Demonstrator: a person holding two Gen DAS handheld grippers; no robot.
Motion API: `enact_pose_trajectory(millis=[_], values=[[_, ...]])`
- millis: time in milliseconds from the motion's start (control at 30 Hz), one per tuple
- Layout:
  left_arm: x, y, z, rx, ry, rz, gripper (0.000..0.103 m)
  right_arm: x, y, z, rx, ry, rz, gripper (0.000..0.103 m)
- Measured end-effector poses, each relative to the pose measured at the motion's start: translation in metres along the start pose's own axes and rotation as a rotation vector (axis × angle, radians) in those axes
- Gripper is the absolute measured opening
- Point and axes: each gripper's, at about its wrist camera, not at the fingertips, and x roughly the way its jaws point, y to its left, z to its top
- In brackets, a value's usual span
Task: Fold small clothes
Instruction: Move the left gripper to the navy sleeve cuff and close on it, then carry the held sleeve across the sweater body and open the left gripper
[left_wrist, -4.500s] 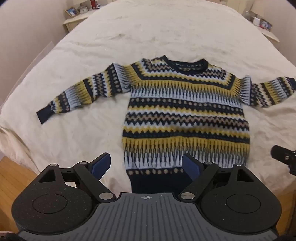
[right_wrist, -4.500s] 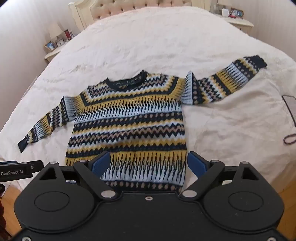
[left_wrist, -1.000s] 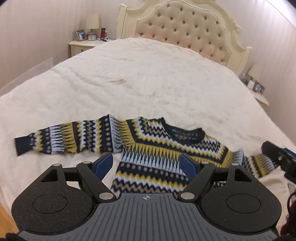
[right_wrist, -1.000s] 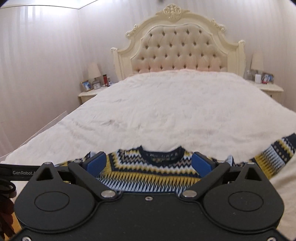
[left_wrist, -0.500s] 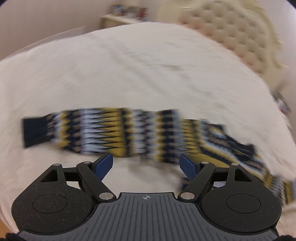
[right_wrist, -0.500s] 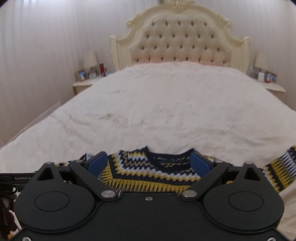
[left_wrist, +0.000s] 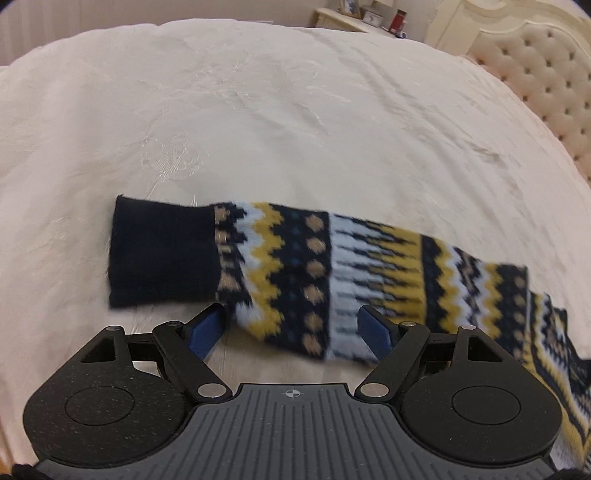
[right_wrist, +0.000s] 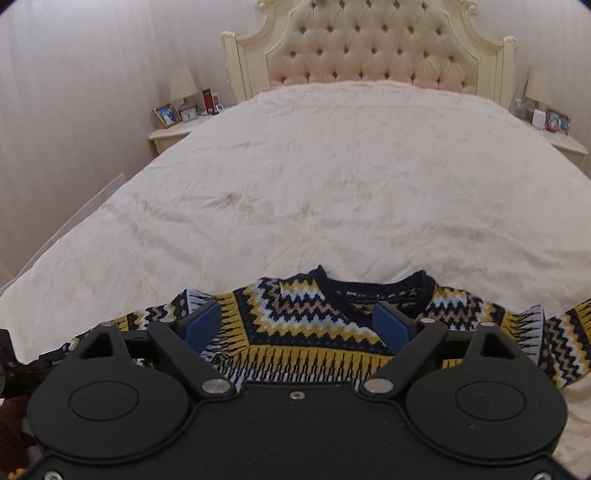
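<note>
A small knitted sweater (right_wrist: 317, 325) in navy, yellow, pale blue and tan lies flat on the cream bed, collar toward the headboard. In the left wrist view its left sleeve (left_wrist: 295, 266) stretches across the cover and ends in a plain navy cuff (left_wrist: 162, 254). My left gripper (left_wrist: 291, 326) hovers open just over the sleeve a little inward of the cuff, the blue pads apart on either side of the patterned part. My right gripper (right_wrist: 299, 325) hangs above the sweater's chest below the collar (right_wrist: 373, 291); its jaws are closing, wide apart, pressing on nothing.
The cream bedcover (right_wrist: 351, 177) spreads wide beyond the sweater up to a tufted headboard (right_wrist: 369, 48). Nightstands with lamps and photo frames stand at the left (right_wrist: 177, 125) and the right (right_wrist: 550, 125). The left gripper's black body (right_wrist: 11, 358) shows at the right wrist view's left edge.
My left gripper swung left and down from the sweater's body to its left sleeve near the cuff. My right gripper tipped down toward the collar and its jaws narrowed a little.
</note>
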Motion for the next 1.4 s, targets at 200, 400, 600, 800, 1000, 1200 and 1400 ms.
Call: enact_pose_trajectory(millis=[200,400,600,800,1000,1200,1400], values=[[0.015,0.019,0.010,-0.080,0.000,-0.014,0.031,0.003,0.006,-0.001,0.022,0.034,0.011,0.082],[-0.016,0.028,0.019,-0.082,-0.095,-0.006,0.005,0.004,0.008,-0.006,0.030,0.066,0.035,0.081],[-0.091,0.002,0.046,0.044,-0.277,-0.106,0.005,0.008,0.004,-0.009,0.059,0.081,0.078,0.081],[-0.150,-0.059,0.059,0.223,-0.410,-0.230,0.005,0.003,-0.007,-0.012,0.055,0.068,0.129,0.081],[-0.151,-0.155,0.039,0.381,-0.408,-0.362,0.005,-0.008,-0.041,-0.020,0.073,0.069,0.140,0.081],[-0.114,-0.241,-0.007,0.481,-0.285,-0.490,0.005,-0.021,-0.093,-0.036,0.107,0.092,0.101,0.081],[-0.060,-0.299,-0.052,0.553,-0.131,-0.529,0.005,-0.031,-0.147,-0.055,0.160,0.123,0.056,0.081]])
